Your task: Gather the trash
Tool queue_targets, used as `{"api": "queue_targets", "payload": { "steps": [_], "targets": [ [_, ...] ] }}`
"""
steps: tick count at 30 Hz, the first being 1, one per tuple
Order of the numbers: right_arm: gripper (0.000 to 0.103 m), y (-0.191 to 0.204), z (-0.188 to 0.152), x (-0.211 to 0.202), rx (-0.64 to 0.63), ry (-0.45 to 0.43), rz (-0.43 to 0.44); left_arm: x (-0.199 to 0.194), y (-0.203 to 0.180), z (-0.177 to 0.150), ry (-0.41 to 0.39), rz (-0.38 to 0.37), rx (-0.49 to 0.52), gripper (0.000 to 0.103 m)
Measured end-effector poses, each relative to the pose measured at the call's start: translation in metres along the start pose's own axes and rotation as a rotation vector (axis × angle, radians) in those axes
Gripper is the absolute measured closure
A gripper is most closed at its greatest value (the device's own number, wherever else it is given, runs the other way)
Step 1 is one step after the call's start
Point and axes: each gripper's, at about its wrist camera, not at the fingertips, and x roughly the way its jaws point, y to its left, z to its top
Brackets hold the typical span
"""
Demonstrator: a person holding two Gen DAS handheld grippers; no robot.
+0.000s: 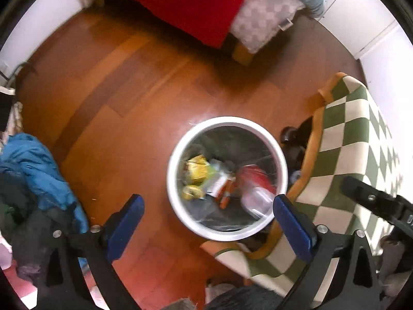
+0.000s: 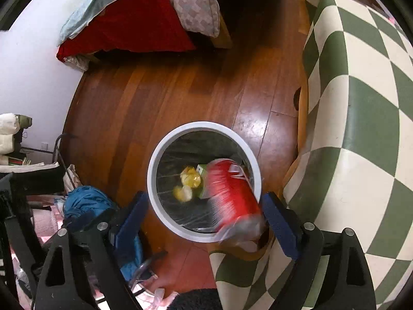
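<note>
A white round trash bin with a dark liner stands on the wood floor, holding yellow wrappers and other trash. It also shows in the right wrist view. A red soda can, motion-blurred, hangs free over the bin's right rim, between my right fingers but not touching them. It shows in the left wrist view inside the bin. My right gripper is open above the bin. My left gripper is open and empty above the bin's near rim.
A table with a green-and-white checked cloth stands right of the bin, also in the left wrist view. A bed with a red blanket is at the back. Blue clothing lies piled at left.
</note>
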Motion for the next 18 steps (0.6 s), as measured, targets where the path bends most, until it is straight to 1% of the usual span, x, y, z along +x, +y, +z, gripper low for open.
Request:
{"api": "queue_targets", "payload": {
  "steps": [2, 4, 6, 8, 12, 13, 18],
  "targets": [
    [0.0, 0.0, -0.004, -0.009, -0.032, -0.012, -0.038, -0.014, 0.003, -0.006, -0.029, 0.042, 0.007, 0.001],
    [0.0, 0.001, -0.009, -0.019, -0.072, -0.018, -0.095, -0.031, 0.007, -0.014, -0.062, 0.077, 0.008, 0.001],
    [0.0, 0.003, -0.02, -0.033, -0.111, -0.025, -0.135, -0.049, 0.008, -0.023, -0.088, 0.095, 0.013, 0.001],
    [0.0, 0.004, -0.029, -0.044, -0.137, -0.026, -0.154, -0.063, 0.01, -0.029, -0.103, 0.109, 0.015, 0.001],
    [0.0, 0.003, -0.05, -0.069, -0.164, -0.023, -0.132, -0.097, 0.0, -0.04, -0.143, 0.125, 0.037, 0.001],
    [0.0, 0.003, -0.054, -0.076, -0.167, -0.025, -0.131, -0.109, -0.002, -0.045, -0.158, 0.122, 0.041, 0.001],
    [0.0, 0.008, -0.082, -0.122, -0.188, -0.053, -0.068, -0.153, -0.016, -0.057, -0.203, 0.107, 0.058, 0.001]
  ]
}}
